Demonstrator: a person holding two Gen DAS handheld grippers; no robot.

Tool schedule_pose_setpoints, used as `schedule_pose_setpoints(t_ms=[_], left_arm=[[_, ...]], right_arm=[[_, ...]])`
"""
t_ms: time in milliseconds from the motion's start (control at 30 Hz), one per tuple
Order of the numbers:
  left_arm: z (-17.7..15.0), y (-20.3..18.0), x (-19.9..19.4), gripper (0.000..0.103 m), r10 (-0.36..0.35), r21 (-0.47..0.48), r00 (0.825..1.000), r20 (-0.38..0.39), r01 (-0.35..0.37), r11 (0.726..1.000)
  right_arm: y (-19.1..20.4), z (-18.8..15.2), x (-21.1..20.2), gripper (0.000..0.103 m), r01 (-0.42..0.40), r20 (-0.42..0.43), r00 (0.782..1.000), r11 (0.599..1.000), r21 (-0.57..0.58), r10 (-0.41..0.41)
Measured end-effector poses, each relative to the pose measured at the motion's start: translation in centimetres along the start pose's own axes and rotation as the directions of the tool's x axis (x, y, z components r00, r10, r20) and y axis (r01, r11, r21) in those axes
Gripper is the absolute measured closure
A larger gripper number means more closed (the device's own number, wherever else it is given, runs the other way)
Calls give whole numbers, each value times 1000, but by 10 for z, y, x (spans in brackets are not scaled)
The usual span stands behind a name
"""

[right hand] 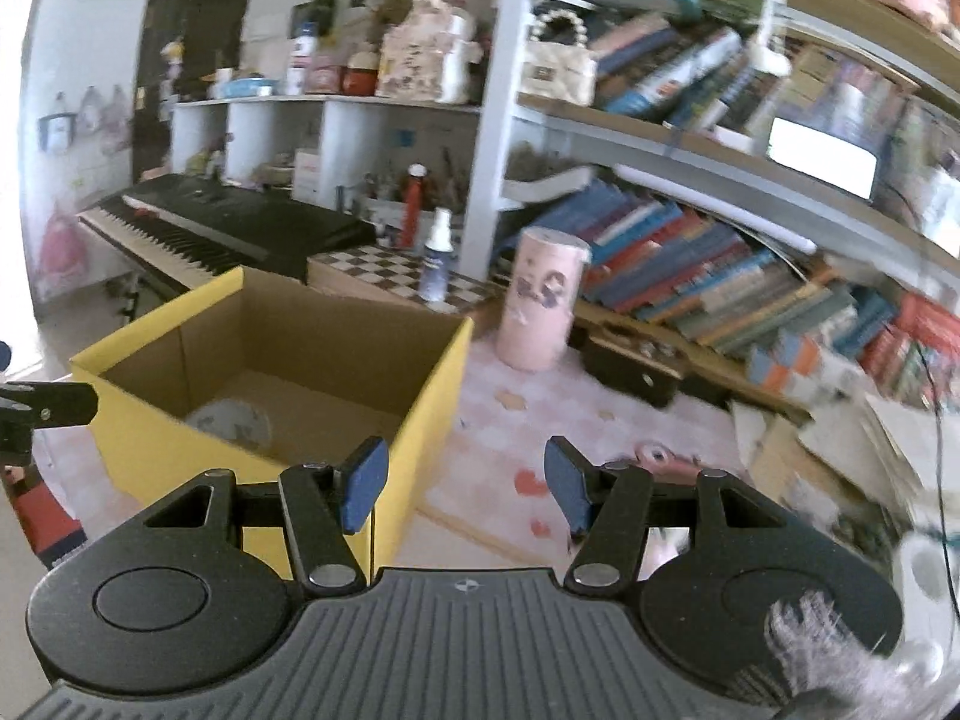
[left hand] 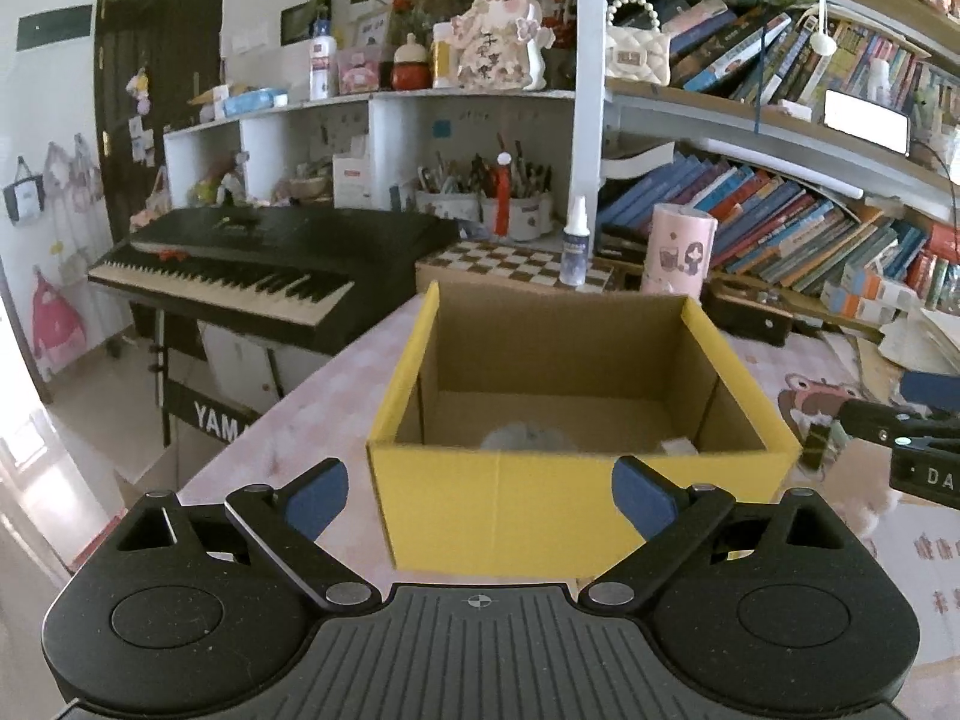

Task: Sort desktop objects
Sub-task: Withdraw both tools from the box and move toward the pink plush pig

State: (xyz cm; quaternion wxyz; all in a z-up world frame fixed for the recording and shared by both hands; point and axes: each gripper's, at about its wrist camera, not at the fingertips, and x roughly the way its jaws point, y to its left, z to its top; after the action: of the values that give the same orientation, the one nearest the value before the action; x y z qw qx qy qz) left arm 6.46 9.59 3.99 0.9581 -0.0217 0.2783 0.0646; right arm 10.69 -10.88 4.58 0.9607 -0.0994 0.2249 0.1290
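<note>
The yellow cardboard box (left hand: 576, 504) was seen standing open on the pink desk (right hand: 498, 420), close in front of both grippers. The left gripper (left hand: 480, 495) was held with its blue pads well apart and nothing between them. The right gripper (right hand: 468, 483) was likewise seen with its fingers apart and empty, above the box's near right corner.

Inside the box a round greyish object (right hand: 231, 420) lay on the floor; in the left wrist view it was mostly hidden behind the front wall, and it could not be identified, though it was perhaps a soft or fuzzy thing. A second pale item (left hand: 678, 446) in the right corner was cut off by the rim.

Much of the right wrist view, notably the bookshelf (right hand: 720, 276), was blurred.
</note>
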Motion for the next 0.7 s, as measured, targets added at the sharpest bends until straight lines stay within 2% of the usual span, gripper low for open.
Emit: schedule_pose_setpoints(t_ms=[167,700], left_arm=[[-16,-1,-17,6,-10,16,1000,-2,10,1000],[-63,-11,-54,6,-47,55,998,-52,50,997]], right_arm=[[7,-25,-22,48,33,-43,999,998,62,-30],[29,-87,-77,44,94,-142,987,987,129,-75]])
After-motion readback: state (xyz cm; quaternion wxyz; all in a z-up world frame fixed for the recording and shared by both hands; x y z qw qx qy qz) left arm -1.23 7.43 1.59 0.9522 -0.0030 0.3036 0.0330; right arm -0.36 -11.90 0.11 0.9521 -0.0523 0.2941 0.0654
